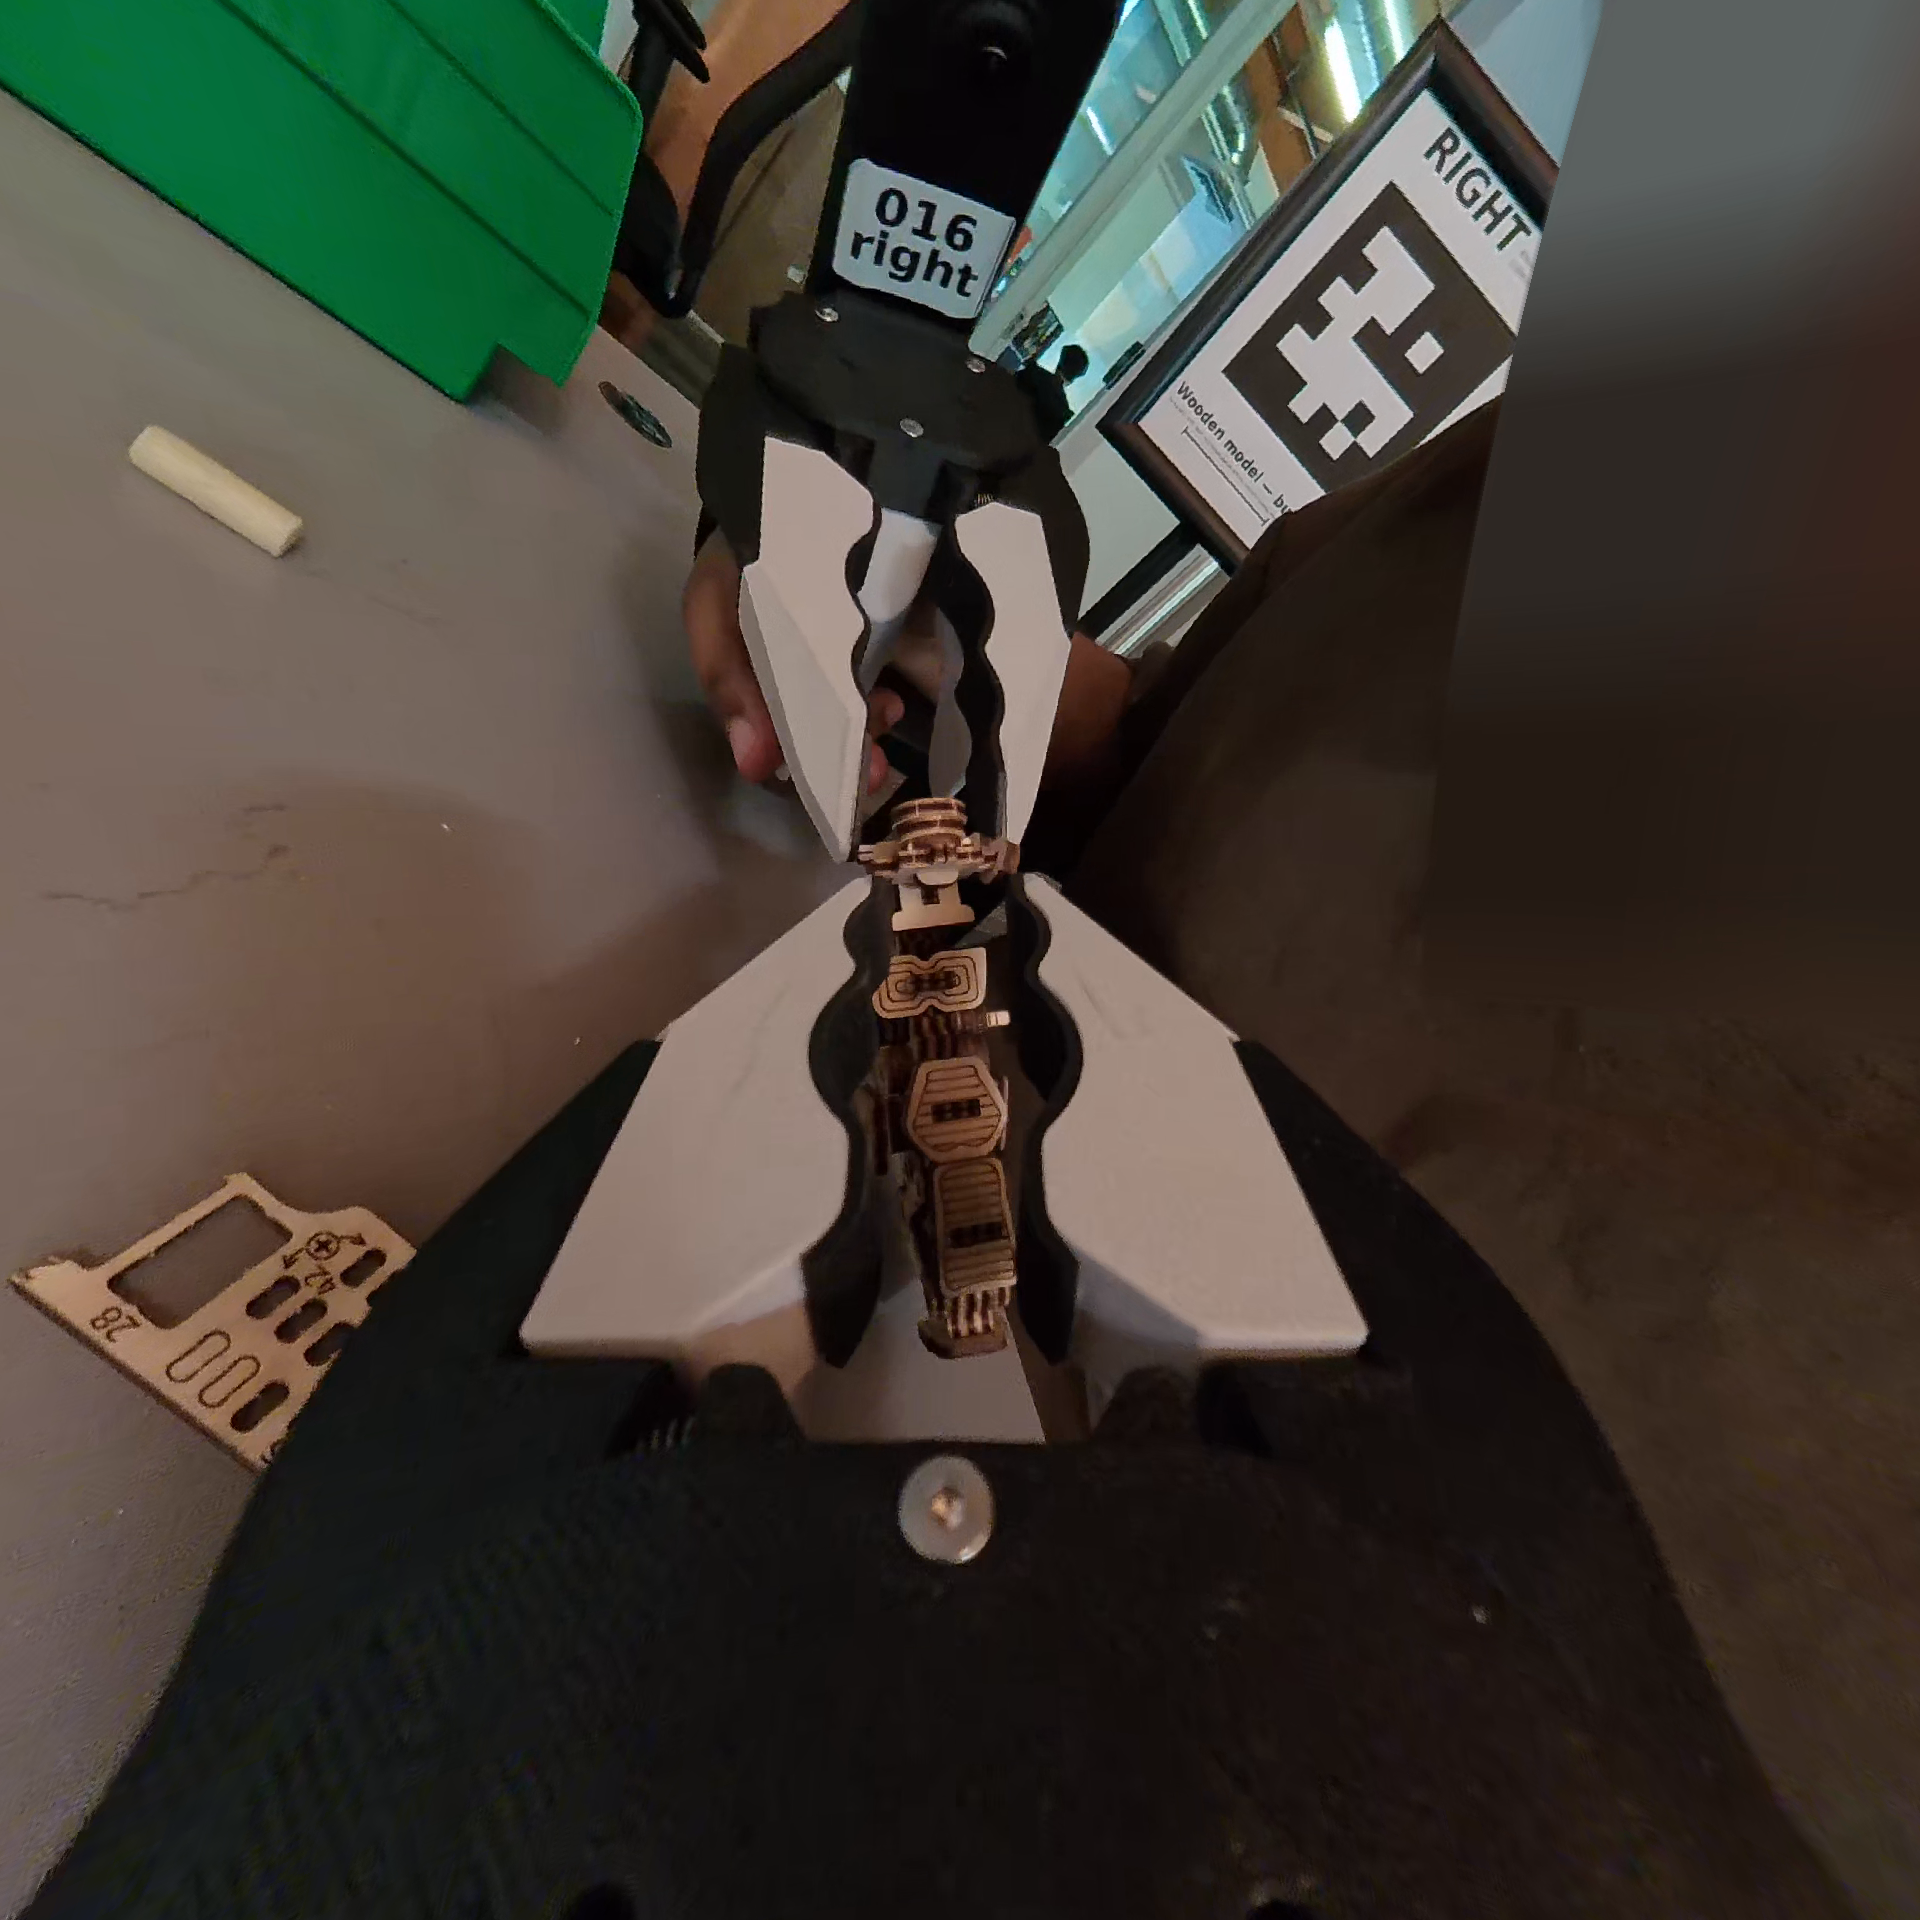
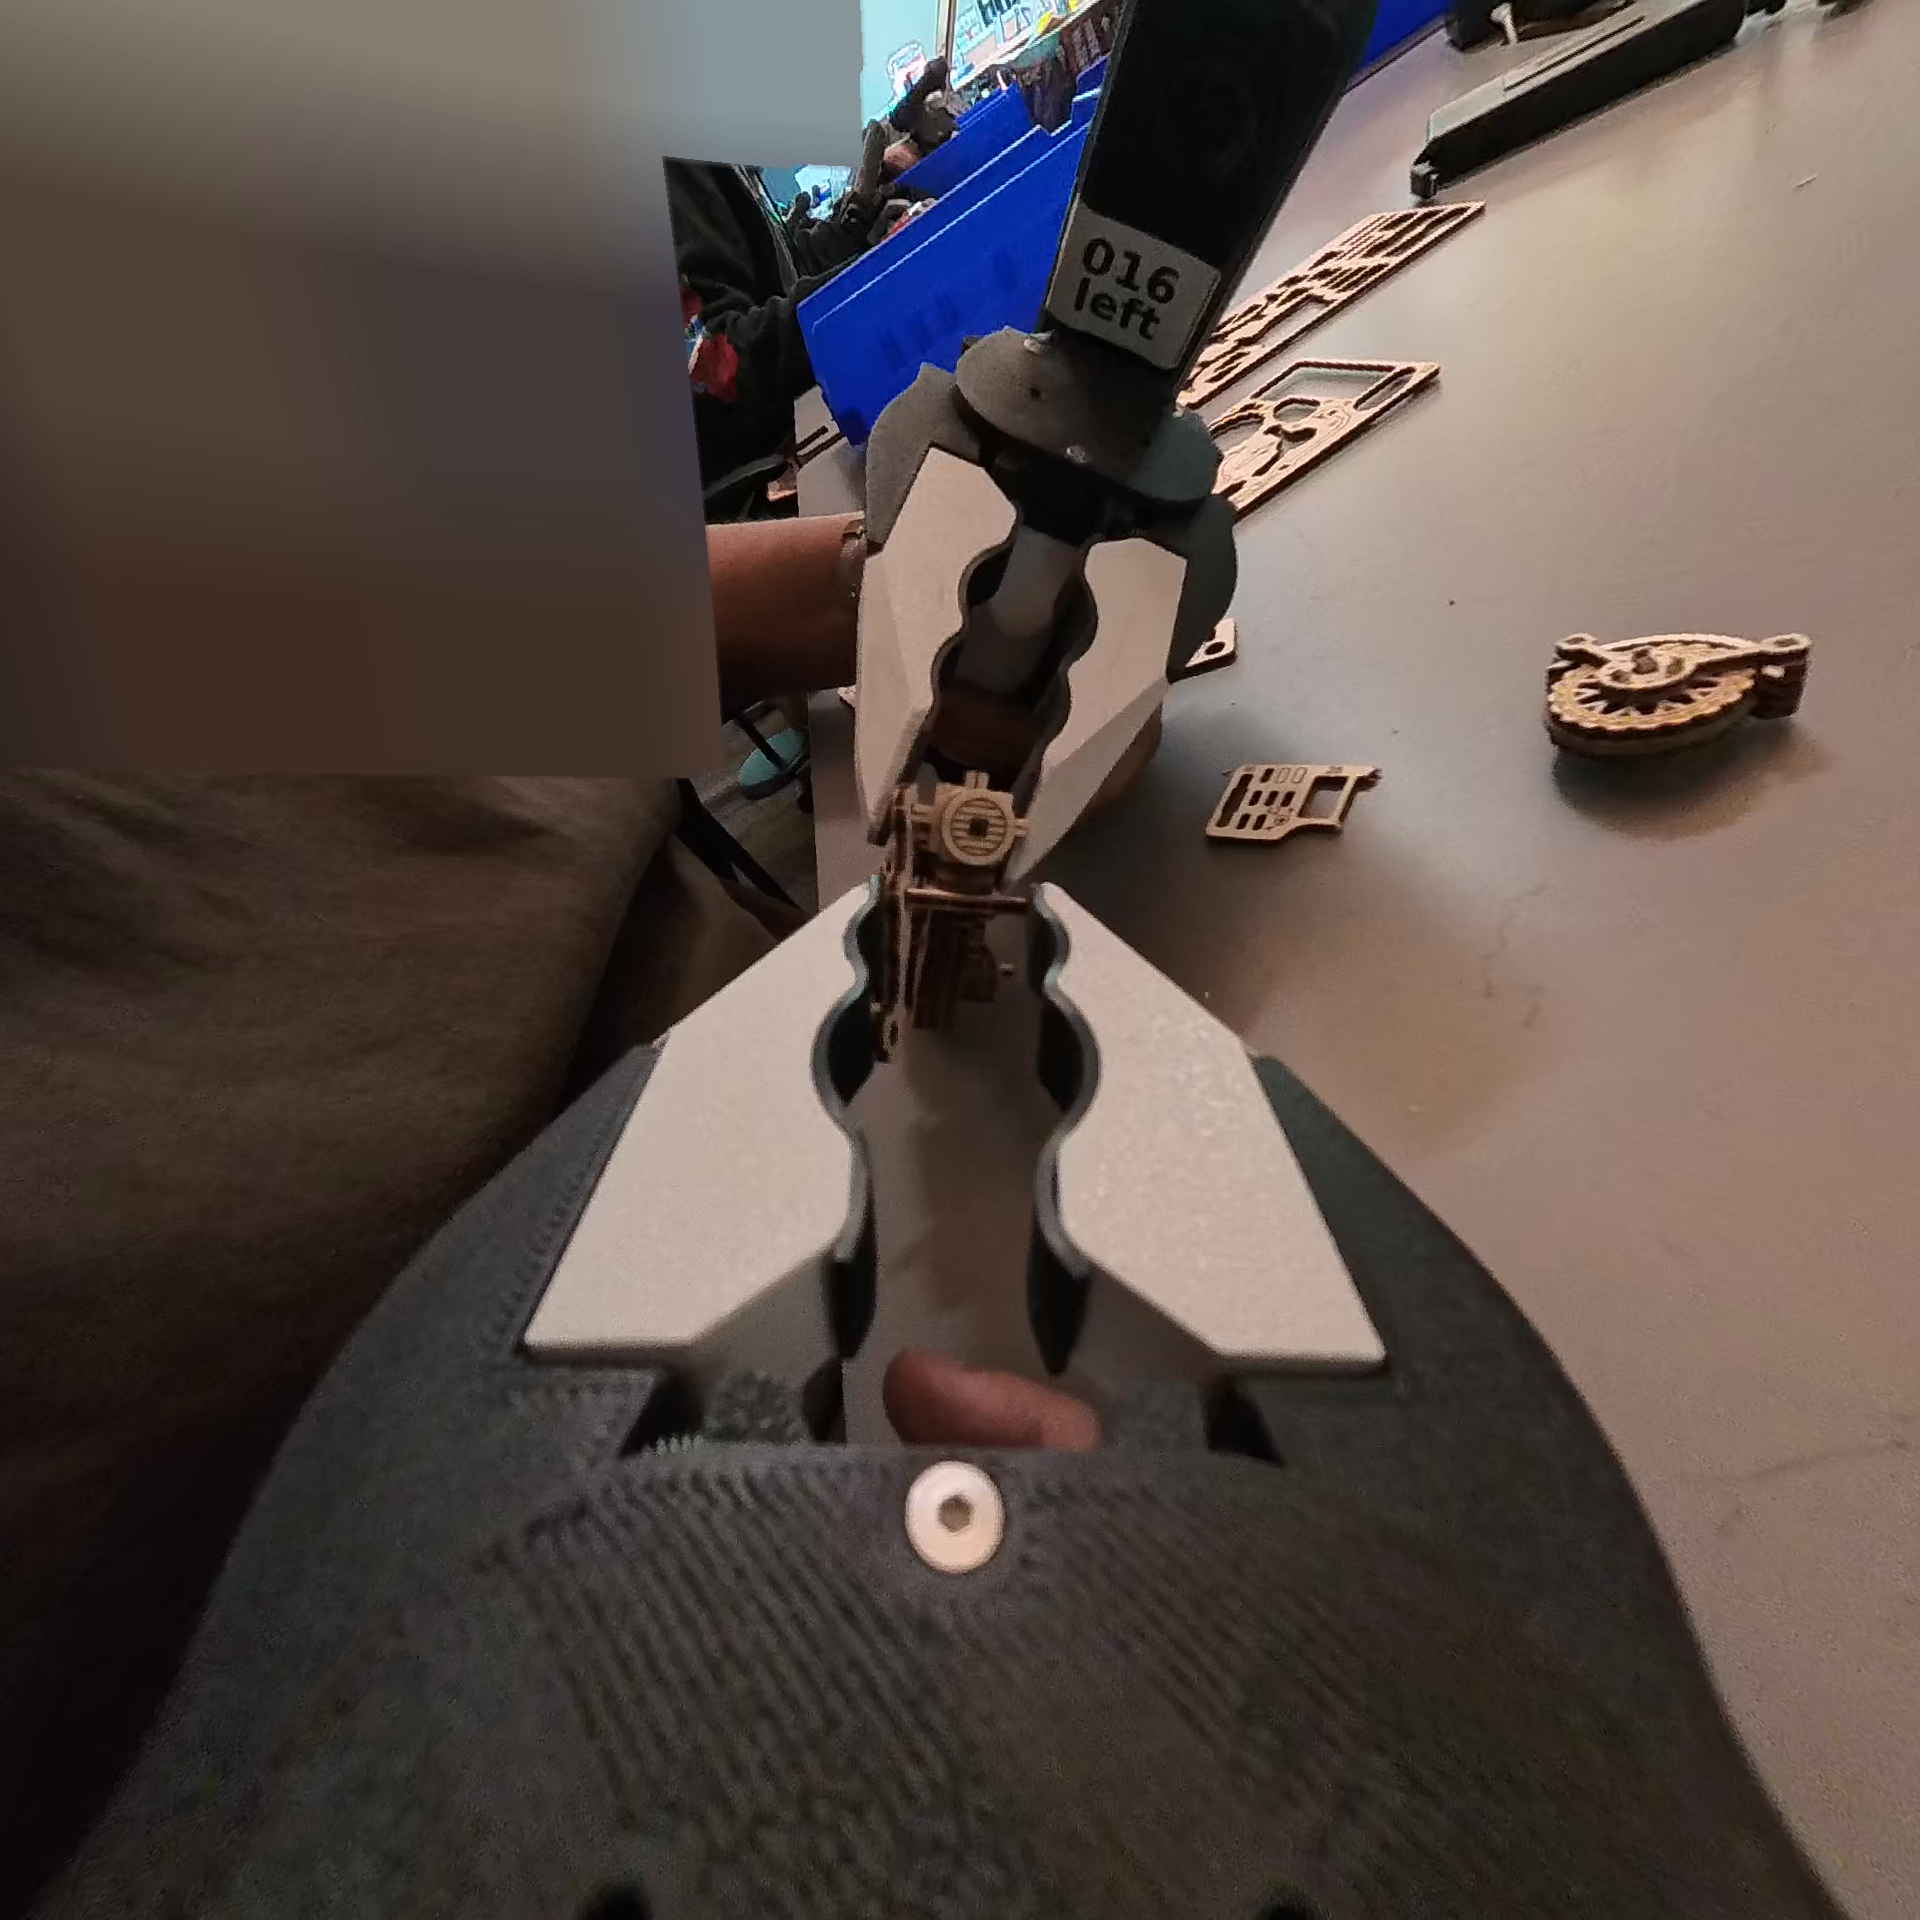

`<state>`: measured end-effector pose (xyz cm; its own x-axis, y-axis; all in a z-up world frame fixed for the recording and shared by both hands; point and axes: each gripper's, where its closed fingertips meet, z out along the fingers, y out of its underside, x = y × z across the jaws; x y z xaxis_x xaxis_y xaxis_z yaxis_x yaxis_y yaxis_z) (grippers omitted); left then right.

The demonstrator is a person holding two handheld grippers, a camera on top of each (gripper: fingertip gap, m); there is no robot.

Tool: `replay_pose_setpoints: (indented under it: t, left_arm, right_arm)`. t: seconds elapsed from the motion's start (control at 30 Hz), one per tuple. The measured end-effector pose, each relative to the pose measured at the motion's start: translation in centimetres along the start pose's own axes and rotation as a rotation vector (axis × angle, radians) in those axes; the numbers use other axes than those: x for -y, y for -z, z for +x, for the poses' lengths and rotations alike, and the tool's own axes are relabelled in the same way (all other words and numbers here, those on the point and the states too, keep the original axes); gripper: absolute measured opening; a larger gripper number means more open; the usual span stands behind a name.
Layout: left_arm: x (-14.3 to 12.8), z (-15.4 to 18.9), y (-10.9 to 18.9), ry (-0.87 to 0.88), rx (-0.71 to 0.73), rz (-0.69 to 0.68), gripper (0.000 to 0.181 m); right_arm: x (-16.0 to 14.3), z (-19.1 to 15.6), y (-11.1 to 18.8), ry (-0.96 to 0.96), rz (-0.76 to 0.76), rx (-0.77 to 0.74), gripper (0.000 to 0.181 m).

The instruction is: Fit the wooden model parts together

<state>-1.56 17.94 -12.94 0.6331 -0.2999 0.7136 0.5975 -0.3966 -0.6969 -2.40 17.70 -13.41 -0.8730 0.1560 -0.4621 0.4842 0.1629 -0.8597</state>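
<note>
Laser-cut plywood, pale with dark scorched edges, makes up the wooden model assembly [image 1: 951, 1132], which is held in mid-air above the edge of a grey table [image 1: 312, 831] between two hand-held grippers that meet tip to tip. The left gripper [image 1: 940, 904] has its grey, wavy-edged fingers closed along the long layered body of the model, which lies lengthwise in the channel between them. The right gripper [image 2: 951, 914] pinches the model's far end, where a small round engraved disc [image 2: 975, 826] and thin cross-pieces stick out. The model looks light and stiff but fragile: thin slotted tabs and stacked slices that could snap or slip apart if squeezed across the flat faces or twisted. It is probably best held on the thick layered body, not the fine projecting tabs. On the table lie a flat slotted wooden part [image 1: 223, 1309], a short pale dowel [image 1: 213, 488], a finished wooden wheel assembly [image 2: 1673, 691] with spokes, and emptied plywood sheets [image 2: 1320, 405]. A green bin [image 1: 343, 177] and blue bins [image 2: 935, 301] stand farther back.
</note>
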Motion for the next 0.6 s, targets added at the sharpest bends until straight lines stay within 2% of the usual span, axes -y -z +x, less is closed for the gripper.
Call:
replay_pose_setpoints:
  t: [0.6]
  left_arm:
    - [0.7,-1.1,0.1,-0.013,0.093,0.035,0.024]
  right_arm:
    - [-0.1,0.9,0.2,-0.044,-0.006,-0.033,0.024]
